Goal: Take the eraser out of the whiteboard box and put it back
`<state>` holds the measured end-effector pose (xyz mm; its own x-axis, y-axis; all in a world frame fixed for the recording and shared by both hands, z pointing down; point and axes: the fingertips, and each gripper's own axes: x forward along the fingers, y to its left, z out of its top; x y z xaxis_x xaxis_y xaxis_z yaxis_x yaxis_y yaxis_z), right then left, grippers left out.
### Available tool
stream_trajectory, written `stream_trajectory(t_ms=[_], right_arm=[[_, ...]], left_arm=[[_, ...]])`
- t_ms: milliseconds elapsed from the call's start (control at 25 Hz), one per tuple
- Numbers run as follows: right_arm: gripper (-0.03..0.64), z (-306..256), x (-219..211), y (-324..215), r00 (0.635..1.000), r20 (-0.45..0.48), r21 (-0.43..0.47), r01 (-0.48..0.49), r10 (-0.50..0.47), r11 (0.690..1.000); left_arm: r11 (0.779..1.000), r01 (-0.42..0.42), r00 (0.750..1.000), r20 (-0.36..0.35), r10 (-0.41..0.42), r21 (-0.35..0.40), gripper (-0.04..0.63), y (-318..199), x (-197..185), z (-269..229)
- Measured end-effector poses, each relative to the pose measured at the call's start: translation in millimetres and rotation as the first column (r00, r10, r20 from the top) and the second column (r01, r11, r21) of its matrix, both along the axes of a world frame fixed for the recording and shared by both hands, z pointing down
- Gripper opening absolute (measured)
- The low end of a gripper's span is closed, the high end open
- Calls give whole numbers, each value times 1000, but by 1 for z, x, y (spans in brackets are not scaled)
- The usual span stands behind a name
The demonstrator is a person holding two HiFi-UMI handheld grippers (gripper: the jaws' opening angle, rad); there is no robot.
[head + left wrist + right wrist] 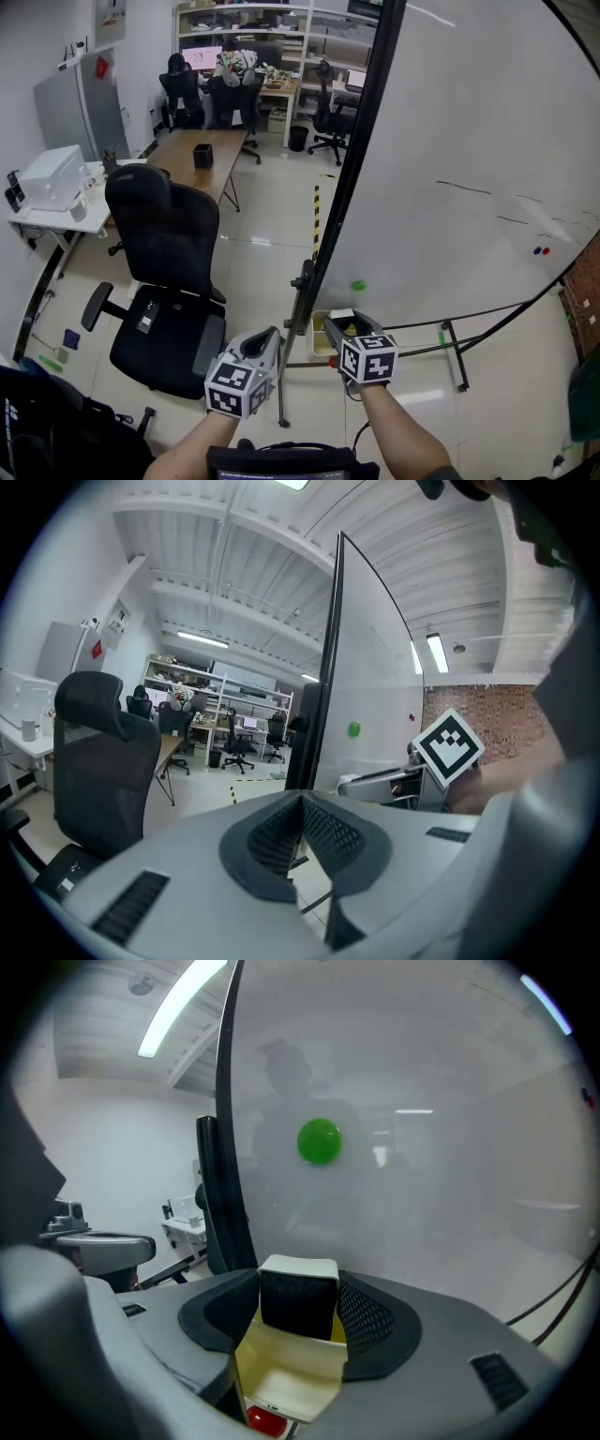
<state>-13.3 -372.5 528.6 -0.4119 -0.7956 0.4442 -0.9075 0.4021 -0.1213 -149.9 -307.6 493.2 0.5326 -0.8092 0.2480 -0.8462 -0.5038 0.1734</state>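
Right gripper view: the right gripper (pixel 298 1281) is clamped on the eraser (pixel 298 1305), one pad against each flank of its dark felt body, with the white back facing up and away. The eraser is upright between the pads, directly over the open mouth of the pale yellow box (pixel 281 1387). Whether its lower end touches the box cannot be determined. A small red object (pixel 265 1419) shows just under the box's near edge. The whiteboard (pixel 422 1194) fills the background, carrying a green magnet (pixel 320 1141).

Left gripper view: the left gripper (pixel 302 803) has its jaws pressed together with nothing between them. It points past the whiteboard's dark edge.

Head view: both tools sit low in the frame, the left gripper (pixel 272 336) beside the right gripper (pixel 337 323). The eraser (pixel 341 314) is at the tips of the right one, above the box (pixel 319 339) at the foot of the whiteboard (pixel 469 141). A black office chair (pixel 164 234) stands to the left, well apart.
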Motion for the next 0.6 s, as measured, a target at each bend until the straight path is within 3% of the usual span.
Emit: stream_trajectory(t_ms=[600], right_arm=[[288,23,2,2,997,-73,-205,-14,-1,979]], left_arm=[[999,-50,999,-15,51,21,29,6,14,-12]])
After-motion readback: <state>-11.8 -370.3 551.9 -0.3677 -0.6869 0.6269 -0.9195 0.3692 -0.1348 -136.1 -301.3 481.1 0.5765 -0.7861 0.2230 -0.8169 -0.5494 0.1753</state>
